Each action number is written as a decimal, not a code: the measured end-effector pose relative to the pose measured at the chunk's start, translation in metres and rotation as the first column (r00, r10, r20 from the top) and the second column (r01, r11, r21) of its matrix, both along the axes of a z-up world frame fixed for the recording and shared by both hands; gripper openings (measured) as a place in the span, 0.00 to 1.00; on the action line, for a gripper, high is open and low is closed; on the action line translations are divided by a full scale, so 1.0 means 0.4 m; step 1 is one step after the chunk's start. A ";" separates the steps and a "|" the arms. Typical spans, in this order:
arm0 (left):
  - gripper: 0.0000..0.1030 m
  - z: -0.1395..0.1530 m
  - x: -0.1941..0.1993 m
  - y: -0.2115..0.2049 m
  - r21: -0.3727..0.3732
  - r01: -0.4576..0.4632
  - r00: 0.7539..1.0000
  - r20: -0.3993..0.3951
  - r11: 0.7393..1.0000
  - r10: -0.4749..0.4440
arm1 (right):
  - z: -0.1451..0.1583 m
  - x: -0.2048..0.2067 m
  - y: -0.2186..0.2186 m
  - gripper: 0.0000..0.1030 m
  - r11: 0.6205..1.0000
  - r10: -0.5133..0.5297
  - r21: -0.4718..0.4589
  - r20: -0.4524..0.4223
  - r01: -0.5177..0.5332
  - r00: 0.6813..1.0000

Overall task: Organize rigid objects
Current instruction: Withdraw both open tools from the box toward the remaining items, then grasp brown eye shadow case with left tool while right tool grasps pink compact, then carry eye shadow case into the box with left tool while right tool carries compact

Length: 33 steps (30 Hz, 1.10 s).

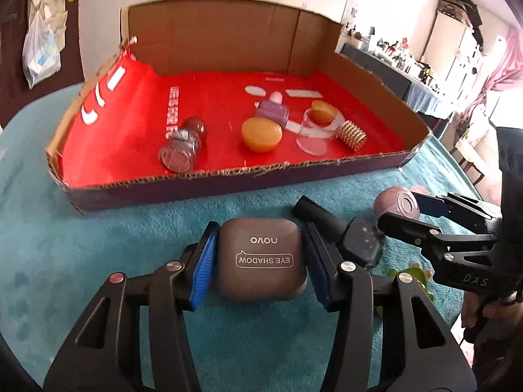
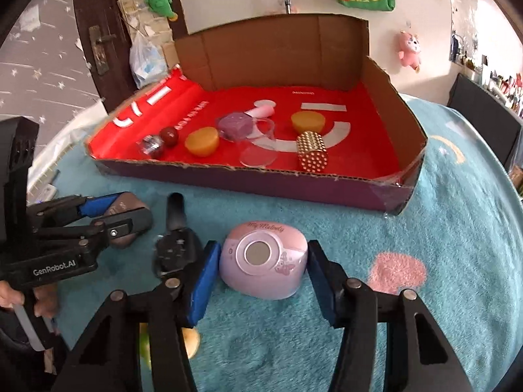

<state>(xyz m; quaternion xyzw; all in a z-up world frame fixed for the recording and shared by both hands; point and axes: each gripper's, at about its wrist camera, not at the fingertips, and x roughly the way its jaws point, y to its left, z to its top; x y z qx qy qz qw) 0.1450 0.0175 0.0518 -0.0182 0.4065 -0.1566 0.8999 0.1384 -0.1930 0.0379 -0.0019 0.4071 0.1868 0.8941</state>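
Left wrist view shows my left tongs (image 1: pixel 260 268) closed on the brown eye shadow case (image 1: pixel 261 259), one blue pad on each side, while the case lies flat on the teal table (image 1: pixel 98 261) cover. I hold it across its narrower sides, I think, because the flat walls give the pads a sure seat. In the right wrist view my right tongs (image 2: pixel 263 271) clasp the pink rounded case (image 2: pixel 264 259) in the same way, and it also sits on the cover. Between both cases lies a black tool (image 2: pixel 175 228); what it is I cannot tell. Beyond them stands the cardboard tray (image 2: pixel 228 176) with red lining, its near wall low, which I judge makes it easy to pass things over. Inside it already lie two orange pucks (image 2: pixel 202 143), a gold studded cylinder (image 2: pixel 312 150), a purple block (image 2: pixel 236 126) and a clear cup (image 2: pixel 258 155) on its side. Both cases are outside the tray and, by my judgement, go there next.
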 end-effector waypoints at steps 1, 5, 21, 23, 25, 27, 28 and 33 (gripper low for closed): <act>0.47 0.008 -0.005 0.001 -0.005 0.003 1.000 0.006 1.000 -0.003 | 0.006 -0.002 -0.001 0.55 1.000 0.005 0.011 0.000 -0.005 1.000; 0.47 0.020 -0.016 0.004 -0.013 0.010 1.000 0.017 1.000 -0.010 | 0.022 -0.010 -0.001 0.55 1.000 0.005 0.010 0.022 -0.005 1.000; 0.47 0.020 -0.021 0.012 -0.021 0.016 1.000 0.019 1.000 -0.016 | 0.021 -0.017 0.000 0.55 1.000 0.013 0.023 0.010 -0.014 1.000; 0.47 0.019 -0.021 0.011 -0.022 0.016 1.000 0.017 1.000 -0.016 | 0.021 -0.017 -0.001 0.55 1.000 0.015 0.023 0.010 -0.015 1.000; 0.47 0.020 -0.023 0.011 -0.024 0.017 1.000 0.018 1.000 -0.017 | 0.020 -0.017 -0.001 0.55 1.000 0.015 0.025 0.009 -0.015 1.000; 0.47 0.026 -0.024 0.012 -0.028 0.020 1.000 0.024 0.999 -0.019 | 0.021 -0.016 -0.001 0.55 1.000 0.017 0.027 0.010 -0.017 1.000; 0.47 0.032 -0.025 0.013 -0.032 0.024 0.999 0.030 0.999 -0.023 | 0.023 -0.017 -0.001 0.55 0.999 0.017 0.028 0.012 -0.017 1.000; 0.47 0.073 -0.016 0.023 -0.046 0.031 0.997 0.067 0.998 -0.028 | 0.069 -0.017 0.006 0.55 0.998 0.035 0.049 0.058 -0.037 0.998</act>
